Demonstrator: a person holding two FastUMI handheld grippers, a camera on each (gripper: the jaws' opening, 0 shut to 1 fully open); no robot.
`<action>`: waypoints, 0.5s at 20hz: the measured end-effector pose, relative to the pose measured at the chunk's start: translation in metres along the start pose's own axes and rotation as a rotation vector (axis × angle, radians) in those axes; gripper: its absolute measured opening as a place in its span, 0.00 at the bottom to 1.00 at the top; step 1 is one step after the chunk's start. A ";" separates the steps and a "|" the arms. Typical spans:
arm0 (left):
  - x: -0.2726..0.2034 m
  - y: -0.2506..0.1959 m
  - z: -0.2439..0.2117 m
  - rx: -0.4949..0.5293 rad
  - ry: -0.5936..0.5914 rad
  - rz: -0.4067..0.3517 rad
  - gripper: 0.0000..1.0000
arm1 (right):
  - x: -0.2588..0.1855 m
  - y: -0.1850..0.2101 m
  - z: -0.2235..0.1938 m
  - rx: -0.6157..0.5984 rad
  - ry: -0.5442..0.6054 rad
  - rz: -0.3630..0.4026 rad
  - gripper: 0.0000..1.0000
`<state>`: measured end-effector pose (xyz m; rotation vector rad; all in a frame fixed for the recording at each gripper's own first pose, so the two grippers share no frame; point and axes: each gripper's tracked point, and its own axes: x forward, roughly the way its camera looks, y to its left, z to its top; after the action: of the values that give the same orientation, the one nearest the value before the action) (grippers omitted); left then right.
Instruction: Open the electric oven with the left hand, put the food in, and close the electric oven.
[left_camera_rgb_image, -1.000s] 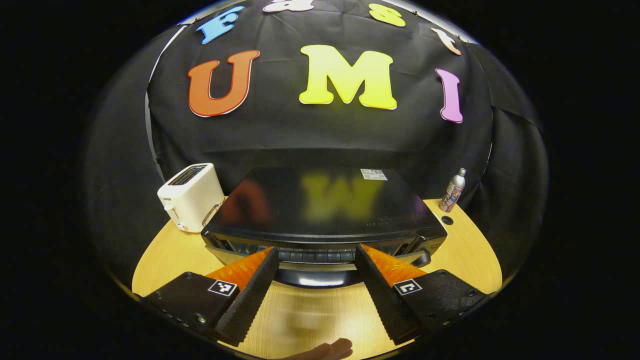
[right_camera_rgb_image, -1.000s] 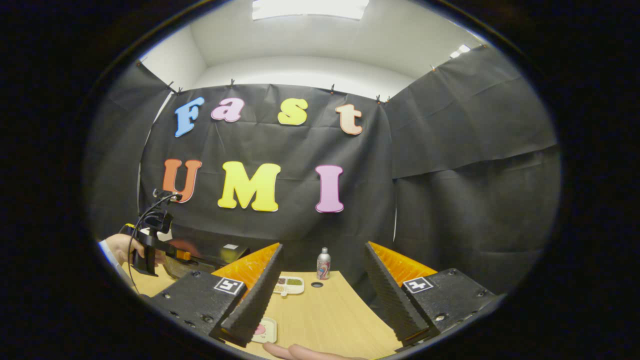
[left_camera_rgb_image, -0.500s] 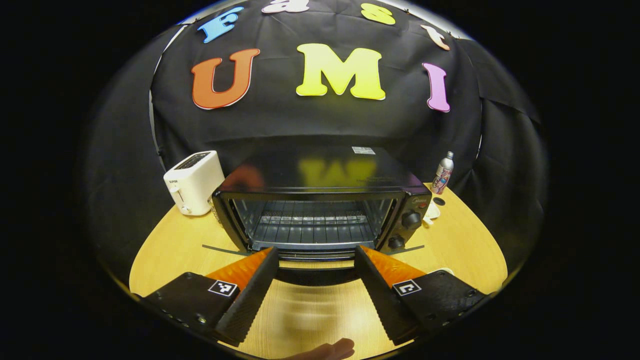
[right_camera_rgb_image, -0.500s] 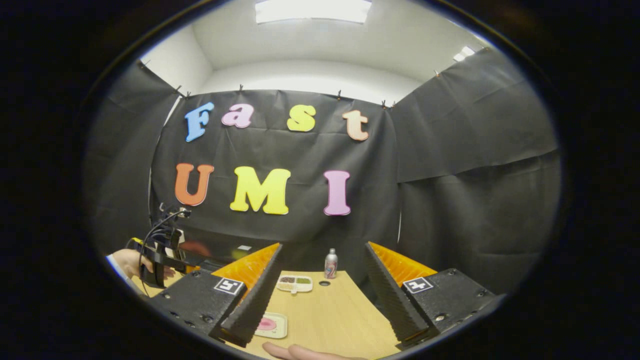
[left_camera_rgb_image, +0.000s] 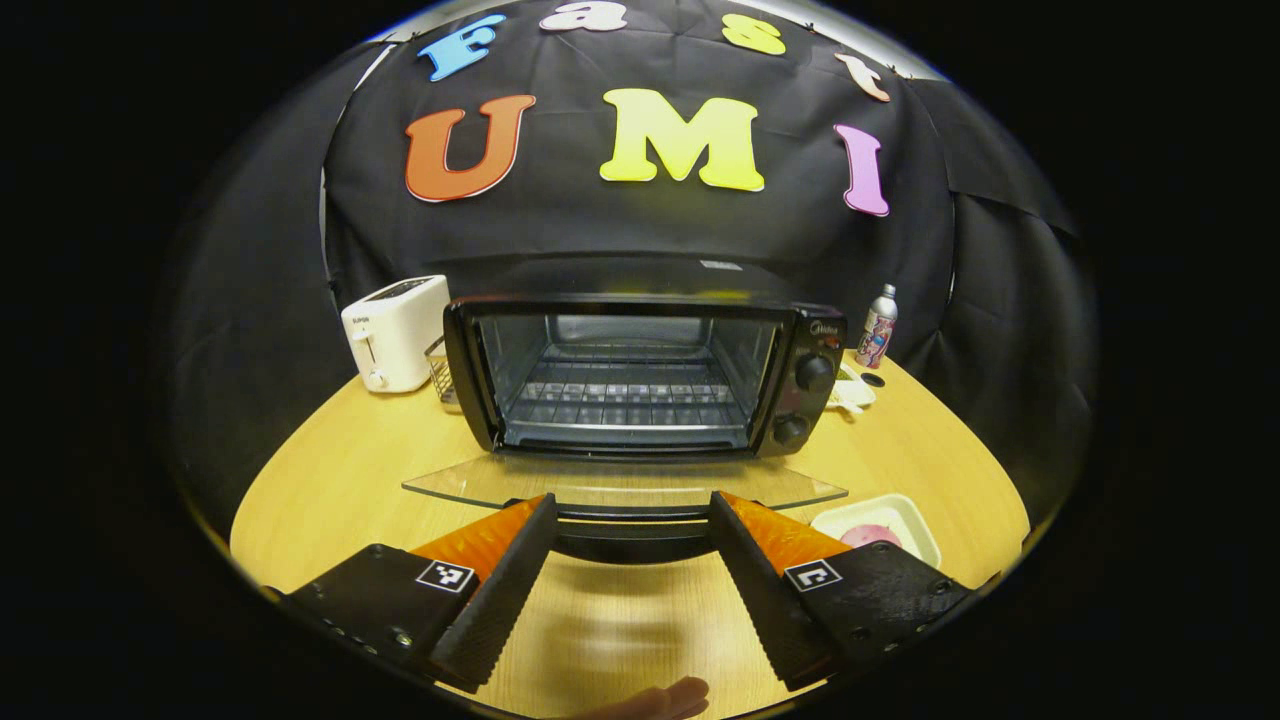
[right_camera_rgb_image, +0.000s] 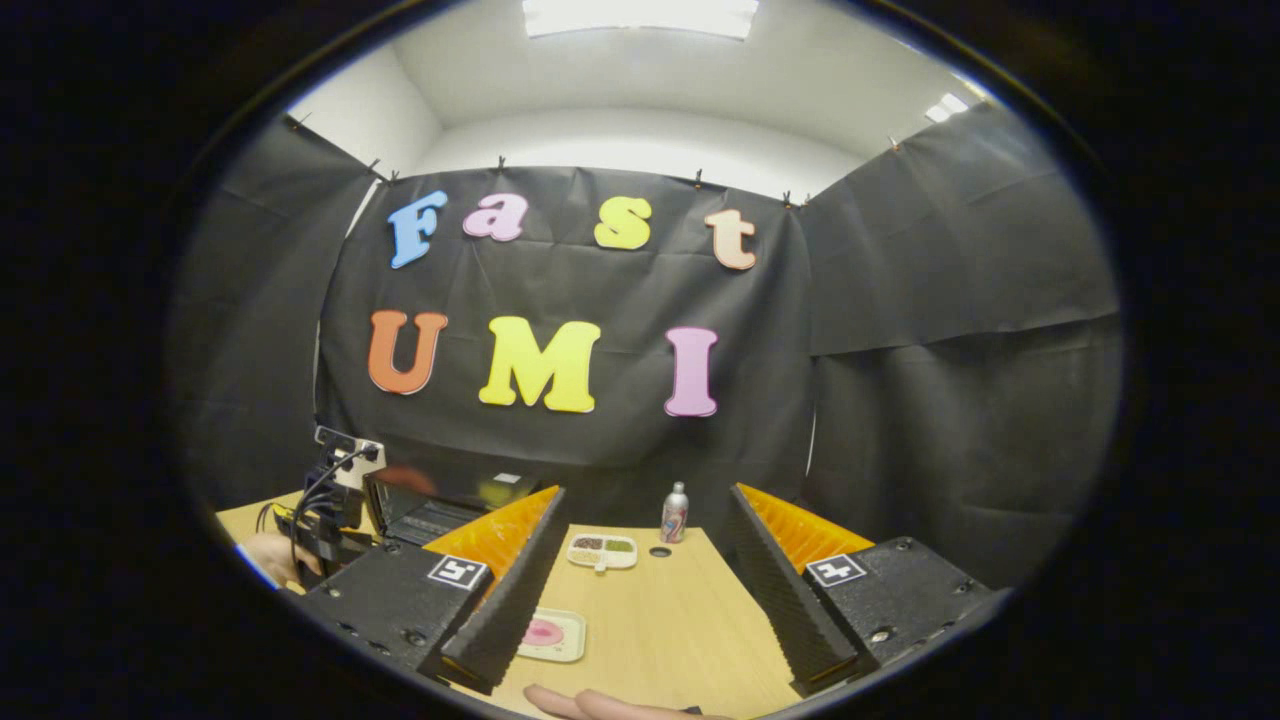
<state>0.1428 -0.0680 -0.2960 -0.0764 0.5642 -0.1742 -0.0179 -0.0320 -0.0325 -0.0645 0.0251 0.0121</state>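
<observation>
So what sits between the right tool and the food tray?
Bare tabletop, as the right gripper view shows: the right tool hangs open above the table, and the food tray lies just beside its finger.

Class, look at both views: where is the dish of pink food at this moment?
In the left gripper view the dish sits on the table at lower right, in front of the oven's knob side. In the right gripper view it lies low, near the left finger.
</observation>
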 end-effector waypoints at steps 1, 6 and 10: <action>0.000 0.000 -0.010 -0.002 0.010 0.000 0.96 | 0.001 0.000 -0.001 -0.001 0.006 0.000 0.96; 0.005 0.001 -0.043 0.001 0.027 -0.002 0.96 | 0.007 0.001 -0.008 0.003 0.036 -0.005 0.96; 0.014 0.003 -0.069 -0.016 0.066 -0.001 0.96 | 0.020 0.007 -0.018 -0.013 0.077 0.012 0.97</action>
<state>0.1178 -0.0696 -0.3619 -0.0869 0.6315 -0.1738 0.0012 -0.0260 -0.0518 -0.0776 0.1027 0.0214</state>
